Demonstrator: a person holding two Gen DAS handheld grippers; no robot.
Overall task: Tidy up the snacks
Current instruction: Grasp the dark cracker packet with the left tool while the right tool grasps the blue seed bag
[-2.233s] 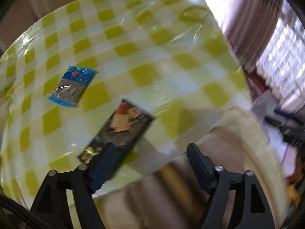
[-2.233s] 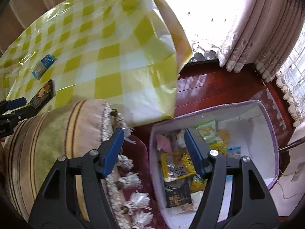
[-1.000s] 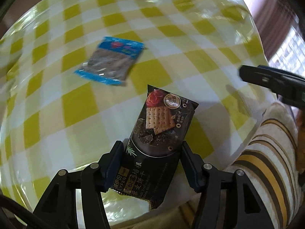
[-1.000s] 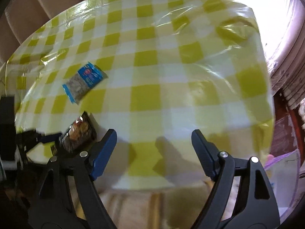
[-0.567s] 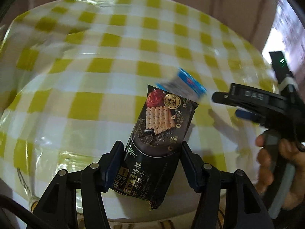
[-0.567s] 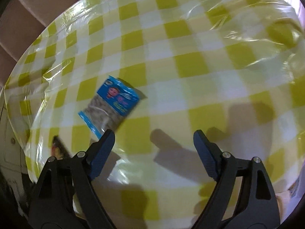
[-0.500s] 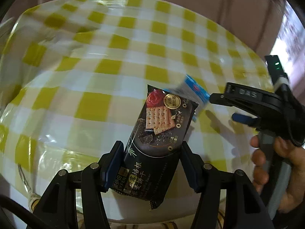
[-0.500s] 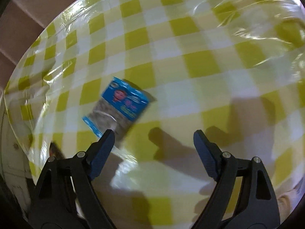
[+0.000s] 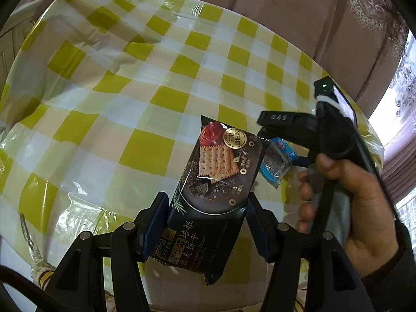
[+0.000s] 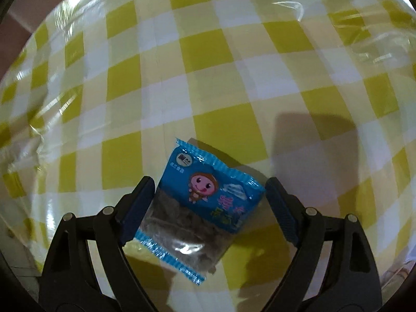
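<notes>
My left gripper [image 9: 205,223] is shut on a black cracker packet [image 9: 215,182] and holds it above the yellow checked tablecloth [image 9: 130,104]. A small blue snack packet [image 10: 200,202] with a cartoon monkey lies flat on the cloth [image 10: 208,65]. My right gripper [image 10: 208,208] is open with its fingers on either side of that packet; the left pad is at the packet's edge, the right pad stands a little apart. In the left wrist view the right gripper [image 9: 262,130] is over the blue packet [image 9: 277,162], held by a hand [image 9: 345,208].
The table is round and covered with shiny plastic. Pink curtains [image 9: 286,13] hang behind it. A bright window [image 9: 390,119] is at the right. A striped cushion edge [image 9: 41,275] shows at the lower left.
My right gripper has moved down and forward over the blue packet, which now lies between its fingers. My left gripper keeps its hold on the cracker packet and has swung to the left.
</notes>
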